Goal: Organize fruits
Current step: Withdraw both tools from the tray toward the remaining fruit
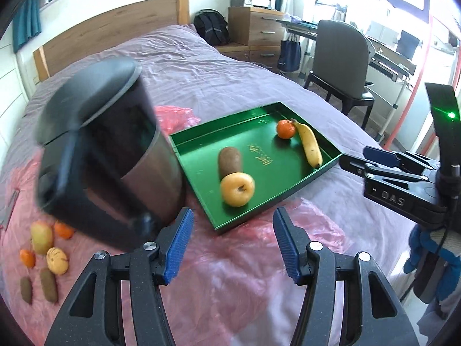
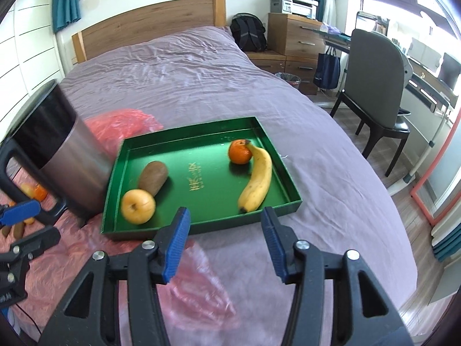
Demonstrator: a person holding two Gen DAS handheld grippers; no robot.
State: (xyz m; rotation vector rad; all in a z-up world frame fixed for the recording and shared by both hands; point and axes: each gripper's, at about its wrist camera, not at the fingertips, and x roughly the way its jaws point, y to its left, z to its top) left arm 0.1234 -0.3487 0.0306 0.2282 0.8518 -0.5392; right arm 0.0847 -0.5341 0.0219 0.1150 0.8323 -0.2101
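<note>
Both grippers, left gripper (image 1: 230, 245) and right gripper (image 2: 224, 243), hung apart, empty; tray (image 2: 115, 178) part-filled; next likely fetching loose fruit (image 1: 43, 248) far left.

"DAS" moulded on the right gripper (image 1: 403, 181), unreadable gold characters on green tray (image 1: 288, 178)

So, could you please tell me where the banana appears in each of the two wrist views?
Left wrist view: the banana lies right of centre, along the far right side of the green tray.
Right wrist view: the banana lies just right of centre, in the tray's right half.
Shared landmark: the orange at the banana's stem end.
</note>
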